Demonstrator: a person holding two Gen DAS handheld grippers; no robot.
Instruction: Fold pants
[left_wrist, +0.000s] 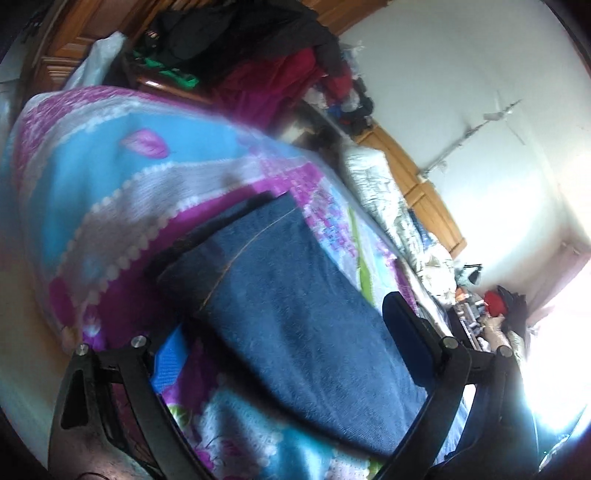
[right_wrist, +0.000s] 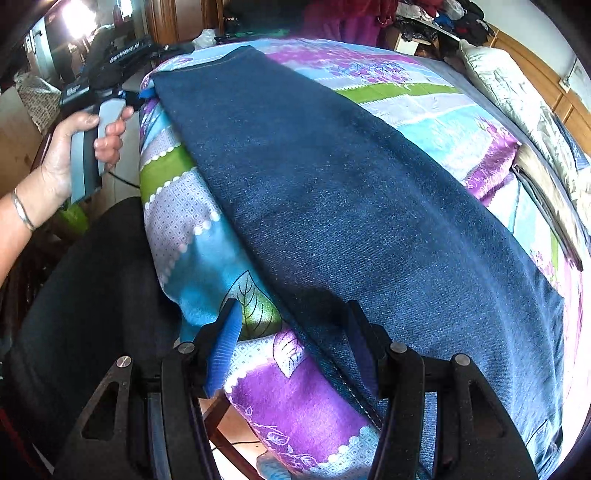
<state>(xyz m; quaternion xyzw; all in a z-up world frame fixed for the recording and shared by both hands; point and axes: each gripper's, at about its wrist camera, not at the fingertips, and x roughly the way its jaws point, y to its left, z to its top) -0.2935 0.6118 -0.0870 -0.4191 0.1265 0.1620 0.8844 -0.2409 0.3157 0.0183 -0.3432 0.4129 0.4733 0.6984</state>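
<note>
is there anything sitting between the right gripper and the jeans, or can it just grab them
Nothing visible stands in the way. The right gripper is open right at the near edge of the jeans, which lie flat on the floral bedspread with nothing on top.

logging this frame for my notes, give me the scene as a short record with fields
garment: blue denim pants, lying long and flat, already doubled leg on leg by the look of it
surface: bed with a floral bedspread
left hand-held gripper: open, jaws astride the pants' end
right hand-held gripper: open, at the pants' near edge, gripping nothing
person: left hand on the left gripper's handle, bracelet on the wrist
background: pillow by the wooden headboard
</note>
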